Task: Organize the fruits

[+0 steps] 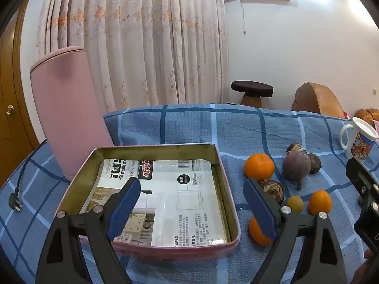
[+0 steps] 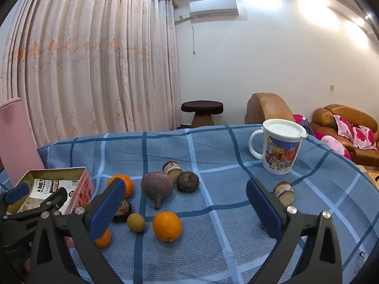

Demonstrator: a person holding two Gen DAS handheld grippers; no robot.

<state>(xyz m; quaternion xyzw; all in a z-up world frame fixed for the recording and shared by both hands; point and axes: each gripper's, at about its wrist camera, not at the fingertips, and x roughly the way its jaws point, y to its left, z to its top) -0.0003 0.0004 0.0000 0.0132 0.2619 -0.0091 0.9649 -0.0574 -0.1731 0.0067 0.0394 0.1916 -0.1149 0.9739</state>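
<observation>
Right, my left gripper and right gripper gape wide, empty; oranges lower centre, tin lower left.

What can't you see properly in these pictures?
- Left wrist view: one orange is half hidden behind the left gripper's finger.
- Left wrist view: the mug is cut off by the picture's edge.
- Right wrist view: the tin box is partly covered by the left gripper; its print is too small to read.
</observation>
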